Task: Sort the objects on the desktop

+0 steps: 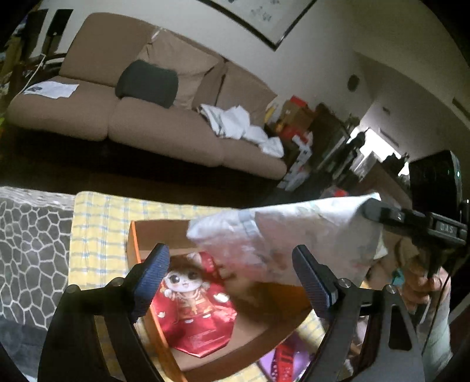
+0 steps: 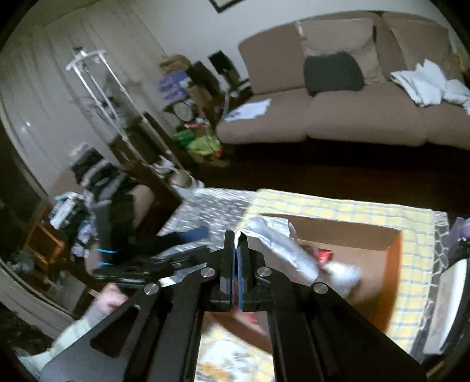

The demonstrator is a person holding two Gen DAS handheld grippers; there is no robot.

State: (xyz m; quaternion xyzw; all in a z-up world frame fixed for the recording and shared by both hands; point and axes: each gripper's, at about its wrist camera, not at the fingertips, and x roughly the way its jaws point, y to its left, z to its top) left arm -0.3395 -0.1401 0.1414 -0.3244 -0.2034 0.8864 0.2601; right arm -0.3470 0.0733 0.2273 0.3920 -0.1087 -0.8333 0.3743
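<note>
Over the cardboard box point(image 1: 152, 229), the right tool point(image 2: 236, 235) pinched a white packet point(image 1: 293, 238) slanting down-left; the left tool point(image 1: 232, 264) hung spread.

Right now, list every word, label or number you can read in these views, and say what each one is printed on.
"DAS": on the black body of the right gripper, partly hidden, so possibly incomplete.
Red doll packet in the cardboard box: small print near its bottom edge, too blurred to read.
White plastic packet: faint markings, unreadable.
Framed picture on the wall: dark marks, unreadable.

Dim indoor light, bright window glare, motion blur, heavy fisheye edge vignetting.
</note>
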